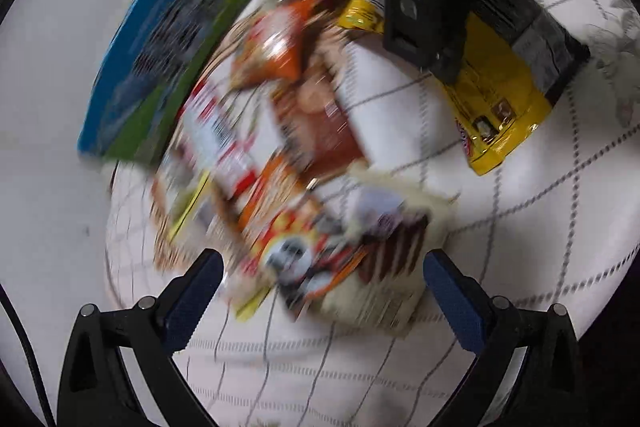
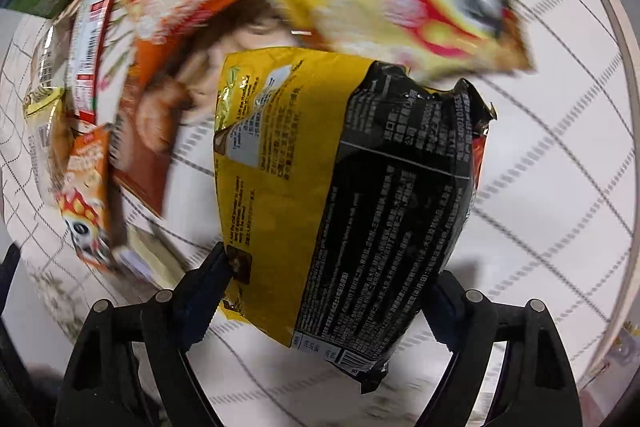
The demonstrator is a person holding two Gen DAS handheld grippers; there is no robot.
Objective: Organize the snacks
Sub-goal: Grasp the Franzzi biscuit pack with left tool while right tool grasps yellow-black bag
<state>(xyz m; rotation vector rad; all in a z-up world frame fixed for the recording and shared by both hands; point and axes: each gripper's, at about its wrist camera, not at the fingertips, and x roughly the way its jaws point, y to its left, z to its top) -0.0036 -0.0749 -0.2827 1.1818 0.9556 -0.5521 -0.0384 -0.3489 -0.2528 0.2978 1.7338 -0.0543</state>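
Nearest to my right camera are my own two black fingers with their blue pads, and the yellow-and-black bag (image 2: pixel 344 195) stands between them. My right gripper (image 2: pixel 328 291) is spread wide around the bag's lower end: the left pad (image 2: pixel 214 267) touches the yellow edge, while the right pad is hidden behind the black side, so I cannot tell if it presses there. I judge this as a grip just being taken, not a firm one yet.

The relation that matters — the bag's long axis runs straight away from my right jaws, along the line they point, and the jaws cross its short width. The bag lies flat on the white tablecloth (image 2: pixel 560 131) with its back side up: one half yellow, one half black, both covered with small print, and the far end is crumpled. So my right hand is clearly the nearer one to it.

My left gripper (image 1: pixel 324 291) is also spread and pinches nothing. Just in front of it lies a pale packet with brown stripes (image 1: pixel 394 247), beside an orange packet with a panda face (image 1: pixel 288 239) — both are blurred and I cannot read more. Further out is the heap of other snacks (image 1: pixel 280 87), and beyond it a blue-and-green box (image 1: pixel 168 39). In this view the yellow bag is far from my left jaws, under the dark body of the right gripper.
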